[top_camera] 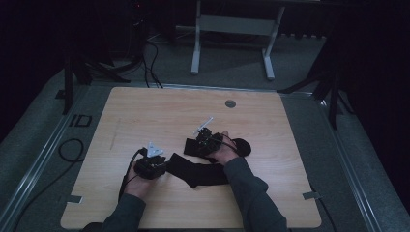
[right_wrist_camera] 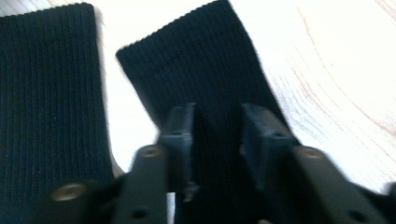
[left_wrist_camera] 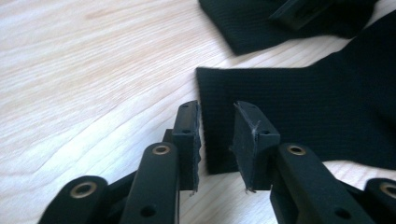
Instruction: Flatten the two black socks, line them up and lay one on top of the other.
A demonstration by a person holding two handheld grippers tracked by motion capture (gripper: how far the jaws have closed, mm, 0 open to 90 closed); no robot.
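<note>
Two black ribbed socks lie on the wooden table (top_camera: 145, 116). The nearer sock (top_camera: 200, 173) (left_wrist_camera: 308, 112) points its cuff toward my left gripper (top_camera: 166, 164) (left_wrist_camera: 217, 109), whose open jaws straddle the cuff's corner edge just above the wood. The farther sock (top_camera: 241, 146) (left_wrist_camera: 252, 28) (right_wrist_camera: 205, 65) lies under my right gripper (top_camera: 191, 146) (right_wrist_camera: 217, 114), which is open with the sock's leg running between its jaws. In the right gripper view the nearer sock (right_wrist_camera: 46, 93) lies alongside at the left. The far gripper (left_wrist_camera: 303, 9) rests on the farther sock's cuff end.
A round grey grommet (top_camera: 230, 103) sits near the table's far edge. Beyond the table stand a white frame (top_camera: 232, 29), dark tripod legs (top_camera: 333, 92) and cables (top_camera: 70, 150) on the floor. Bare wood spreads left and behind the socks.
</note>
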